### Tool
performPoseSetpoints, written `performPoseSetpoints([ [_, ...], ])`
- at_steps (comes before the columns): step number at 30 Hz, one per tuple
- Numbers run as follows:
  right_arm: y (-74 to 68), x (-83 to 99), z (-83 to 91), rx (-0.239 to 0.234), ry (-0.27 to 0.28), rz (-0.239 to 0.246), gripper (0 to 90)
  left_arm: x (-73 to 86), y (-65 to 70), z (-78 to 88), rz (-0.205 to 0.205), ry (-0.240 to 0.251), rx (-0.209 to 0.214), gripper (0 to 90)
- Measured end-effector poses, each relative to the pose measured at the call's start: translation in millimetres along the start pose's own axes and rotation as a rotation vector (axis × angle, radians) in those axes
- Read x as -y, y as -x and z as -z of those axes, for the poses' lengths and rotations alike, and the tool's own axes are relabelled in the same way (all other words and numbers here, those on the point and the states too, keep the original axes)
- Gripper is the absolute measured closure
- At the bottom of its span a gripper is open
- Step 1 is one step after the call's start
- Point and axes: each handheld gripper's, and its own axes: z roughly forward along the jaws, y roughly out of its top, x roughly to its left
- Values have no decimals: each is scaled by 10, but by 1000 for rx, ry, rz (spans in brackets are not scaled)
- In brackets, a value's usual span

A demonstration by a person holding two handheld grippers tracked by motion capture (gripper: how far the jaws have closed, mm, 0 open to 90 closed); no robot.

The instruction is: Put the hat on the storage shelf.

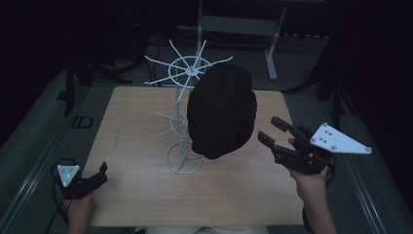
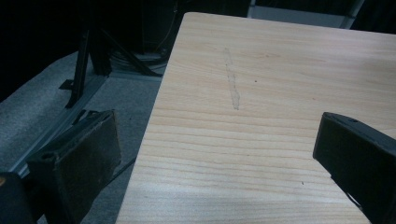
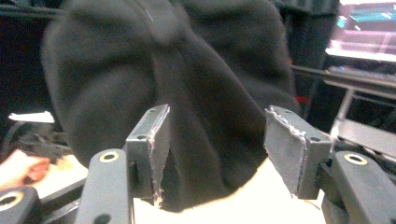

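hat (image 1: 221, 109), dark and soft: we logged it draped over an arm of the white wire rack (image 1: 184, 117), which stood upright near the middle of the wooden table (image 1: 136, 195). right gripper (image 1: 272, 132): we noted it held just beside the hat's lower right edge, jaws parted, nothing between them, pads clear of the fabric; in the right gripper view the hat hung close behind the jaws. left gripper (image 1: 101, 173): we recorded it at the table's near left corner, well apart from the rack, jaws spread wide over bare wood and carpeted floor (image 2: 42, 107), empty.
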Motion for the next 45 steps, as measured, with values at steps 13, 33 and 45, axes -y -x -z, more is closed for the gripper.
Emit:
performPoseSetpoints([
  [13,367,701,-121,82,-184,-77,355,-2,2,-1,0,-4,-3,15],
  [33,792,1757,-261,217,-391,-159,129,-3,-5,-6,8,-5,0,15],
  [45,1003,2284,-64,324,-487,-207,137,-3,-8,-5,7,-6,0,15],
])
